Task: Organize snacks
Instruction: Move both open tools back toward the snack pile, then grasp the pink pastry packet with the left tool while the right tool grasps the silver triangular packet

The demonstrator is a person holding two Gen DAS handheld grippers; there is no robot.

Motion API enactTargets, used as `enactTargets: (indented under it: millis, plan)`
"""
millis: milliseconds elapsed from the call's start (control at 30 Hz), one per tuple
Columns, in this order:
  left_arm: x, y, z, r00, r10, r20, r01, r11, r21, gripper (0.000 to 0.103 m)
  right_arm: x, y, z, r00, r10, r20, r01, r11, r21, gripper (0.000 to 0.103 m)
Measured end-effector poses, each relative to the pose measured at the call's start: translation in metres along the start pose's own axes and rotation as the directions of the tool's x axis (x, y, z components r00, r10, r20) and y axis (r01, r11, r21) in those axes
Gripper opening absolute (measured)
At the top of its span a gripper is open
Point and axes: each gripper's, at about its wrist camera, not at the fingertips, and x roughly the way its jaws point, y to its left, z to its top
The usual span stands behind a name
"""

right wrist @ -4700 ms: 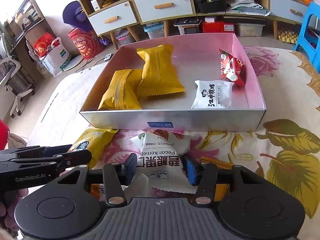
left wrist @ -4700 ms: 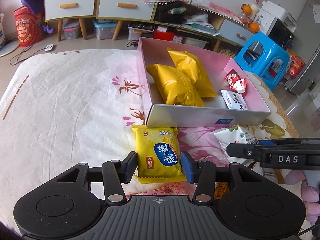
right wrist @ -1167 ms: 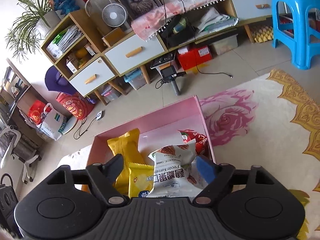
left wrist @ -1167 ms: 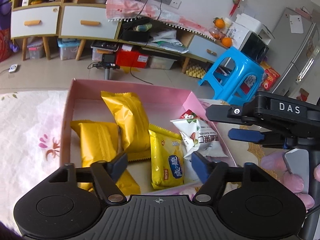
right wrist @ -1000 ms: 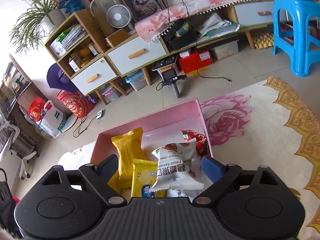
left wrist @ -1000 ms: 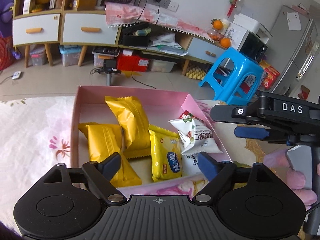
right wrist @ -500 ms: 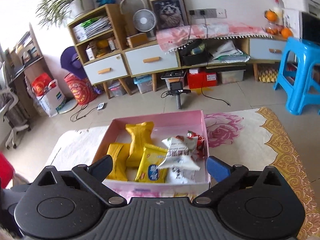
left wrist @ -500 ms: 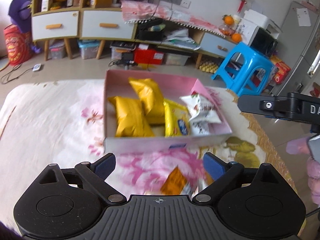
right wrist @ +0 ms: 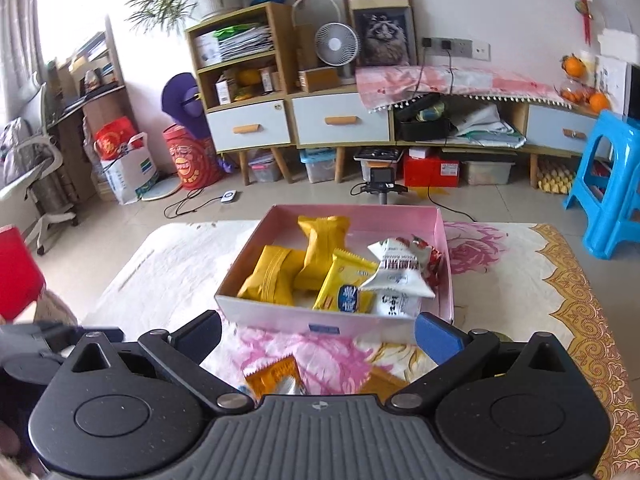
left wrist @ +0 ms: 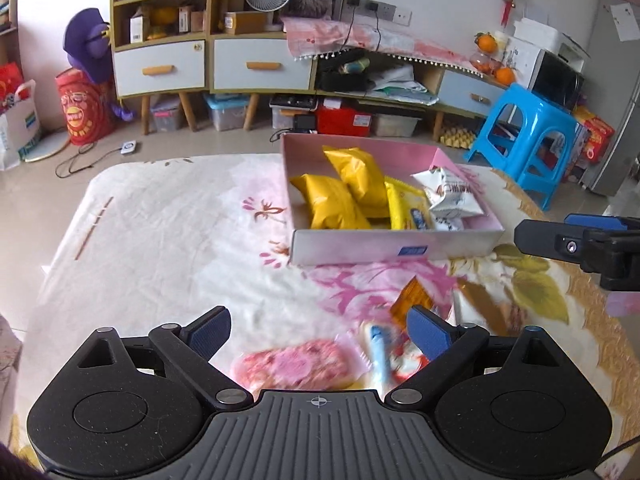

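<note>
A pink box point(left wrist: 392, 247) point(right wrist: 280, 322) on the floral cloth holds yellow packets point(left wrist: 334, 202) point(right wrist: 320, 248), a yellow cracker pack point(right wrist: 346, 286) and a white pecan bag point(left wrist: 450, 194) point(right wrist: 398, 270). My left gripper point(left wrist: 318, 332) is open and empty, above a pink snack pack point(left wrist: 298, 368) and a blue-white wrapper point(left wrist: 378, 350). An orange packet point(left wrist: 412, 300) point(right wrist: 274, 378) lies in front of the box. My right gripper point(right wrist: 318, 334) is open and empty, short of the box.
The table's cloth point(left wrist: 168, 232) stretches left of the box. Cabinets point(right wrist: 304, 120), a blue stool point(left wrist: 528, 136) and floor clutter stand behind the table. The right gripper body point(left wrist: 580, 244) shows at the left wrist view's right edge.
Both grippers have pulled back and away from the box, jaws wide open. The cracker pack and pecan bag, held earlier, now lie in the box. Loose snacks near the table's front have come into view.
</note>
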Motion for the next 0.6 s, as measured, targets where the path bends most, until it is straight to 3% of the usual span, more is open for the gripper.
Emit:
enactTargets:
  millis: [333,600]
  plan:
    - [-0.008,0.016,-0.019,0.998,-0.059,-0.002,0.059,0.998,0.037,0.096,-0.006,-0.013,-0.028,1.000,-0.006,0.002,0.006,1.000,0.014,0.095]
    - [0.004,0.027,-0.033,0.992,-0.130,-0.008,0.129,0.980,0.151,0.096,-0.004,-0.007,-0.053,0.998,0.054,-0.038,-0.058,0.993,-0.102,0.095]
